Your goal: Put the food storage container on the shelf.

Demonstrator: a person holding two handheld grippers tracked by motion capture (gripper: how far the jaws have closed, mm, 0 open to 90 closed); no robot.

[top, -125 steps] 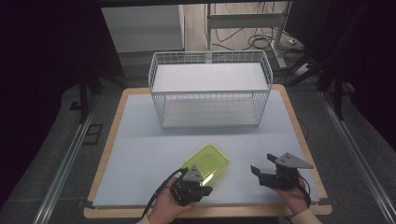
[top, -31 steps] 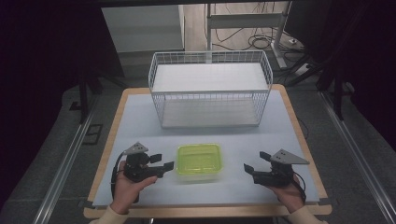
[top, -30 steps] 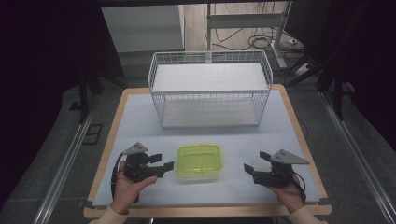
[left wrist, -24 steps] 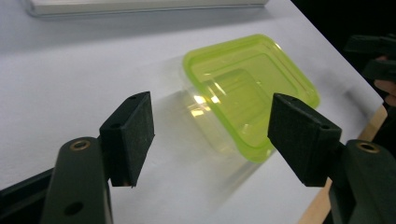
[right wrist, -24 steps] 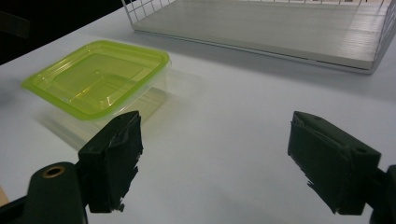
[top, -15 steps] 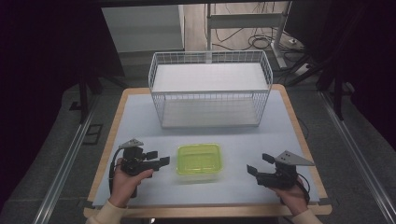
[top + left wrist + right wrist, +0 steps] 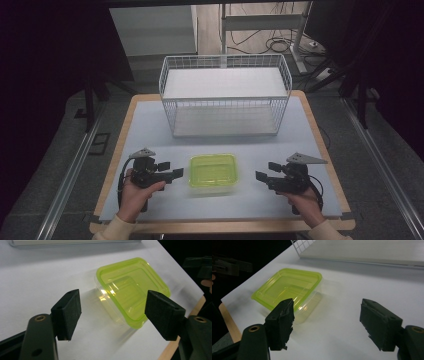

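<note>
A clear plastic box with a yellow-green lid [image 7: 213,172] lies flat on the white table mat, near the front middle. My left gripper [image 7: 171,169] sits just left of it, pointing at it, jaws open with nothing between them. In the left gripper view the box [image 7: 130,290] lies a little beyond the open left gripper [image 7: 113,307]. My right gripper [image 7: 265,172] is to the box's right, a short gap away. Its jaws have just been closing a little but stand open and empty. In the right gripper view the box [image 7: 289,288] is ahead and to the left of the right gripper [image 7: 329,315].
A white wire basket [image 7: 225,95] stands at the back middle of the table, its front wall a short way behind the box. The mat [image 7: 145,135] ends at a wooden rim [image 7: 110,165] on both sides and in front. Dark floor and metal rails surround the table.
About four seconds ago my left gripper held the box tilted up near the front middle. The box now lies flat, and the left gripper has let go and moved left. The right hand has hardly moved.
</note>
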